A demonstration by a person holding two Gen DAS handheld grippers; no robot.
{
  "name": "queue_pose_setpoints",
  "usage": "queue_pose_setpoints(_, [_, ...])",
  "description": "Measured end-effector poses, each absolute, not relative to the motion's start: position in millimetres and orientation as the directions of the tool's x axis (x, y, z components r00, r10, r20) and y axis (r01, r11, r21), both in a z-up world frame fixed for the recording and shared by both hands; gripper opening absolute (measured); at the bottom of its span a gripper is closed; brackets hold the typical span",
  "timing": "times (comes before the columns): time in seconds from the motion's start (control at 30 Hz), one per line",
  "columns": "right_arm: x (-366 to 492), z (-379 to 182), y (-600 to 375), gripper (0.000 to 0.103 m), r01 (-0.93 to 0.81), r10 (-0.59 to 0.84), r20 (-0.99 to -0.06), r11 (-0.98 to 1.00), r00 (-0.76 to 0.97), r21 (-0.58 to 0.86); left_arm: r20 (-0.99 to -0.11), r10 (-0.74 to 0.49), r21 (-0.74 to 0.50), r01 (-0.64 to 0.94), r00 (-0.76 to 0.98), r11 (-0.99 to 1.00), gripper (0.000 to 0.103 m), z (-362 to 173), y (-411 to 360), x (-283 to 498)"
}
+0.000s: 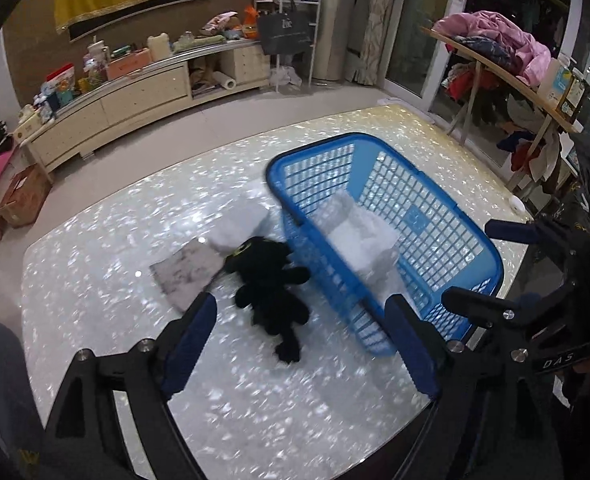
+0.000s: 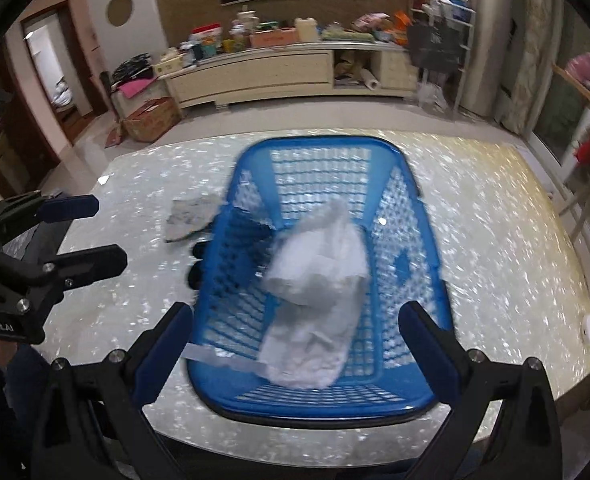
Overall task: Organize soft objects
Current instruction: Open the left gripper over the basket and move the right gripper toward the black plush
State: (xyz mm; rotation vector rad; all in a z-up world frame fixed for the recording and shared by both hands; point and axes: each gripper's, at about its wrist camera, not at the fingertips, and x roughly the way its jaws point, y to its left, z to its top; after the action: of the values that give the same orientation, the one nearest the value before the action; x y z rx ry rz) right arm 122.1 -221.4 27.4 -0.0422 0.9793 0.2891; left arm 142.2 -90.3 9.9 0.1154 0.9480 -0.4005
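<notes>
In the left wrist view the black plush toy (image 1: 273, 284) lies at the centre of the frame on the sparkly table (image 1: 107, 240), just ahead of the left gripper (image 1: 295, 344), whose jaws stand wide apart and hold nothing. The toy's long axis runs from upper left to lower right, roughly along the line of the jaws, and its right side touches or nearly touches the blue basket (image 1: 375, 148). Behind it lie a grey cloth (image 1: 187, 272) and a white soft item (image 1: 243, 220). The left gripper is judged the nearer one for the toy.

The right gripper (image 2: 295, 344) hangs over the basket's near rim in the lower centre of its view, jaws apart and empty; a white cloth bundle (image 2: 319, 304) sits inside the basket, blurred, so it may be still settling.

Readable writing: "DAS" on a strap at the lower right of the left view; the label at the lower left of the right view is too blurred to read.
</notes>
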Motion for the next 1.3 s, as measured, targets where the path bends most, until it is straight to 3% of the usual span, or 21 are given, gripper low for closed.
queue_pose_setpoints(0.2, [122,27,-182,0.103,-0.323,0.232,-0.832,0.944,0.503,0.068,-0.793,-0.256,-0.064,0.342,0.553,0.938,0.092,17,-53,122])
queue_pose_setpoints(0.27, [124,25,-172,0.103,-0.339,0.239,-0.834,0.938,0.497,0.067,-0.794,-0.241,-0.058,0.326,0.557,0.944,0.103,17,-41,117])
queue_pose_setpoints(0.9, [158,-21,-76,0.103,-0.476,0.303,-0.888,0.872,0.345,0.112,-0.829,-0.190,-0.111,0.177,0.526,0.978,0.103,-28,48,105])
queue_pose_setpoints(1.3, [192,-62,-56,0.103,-0.426,0.214,-0.930,0.902,0.298,0.071,-0.859,-0.196,-0.146,0.141,0.472,0.979,0.103,-70,66,132])
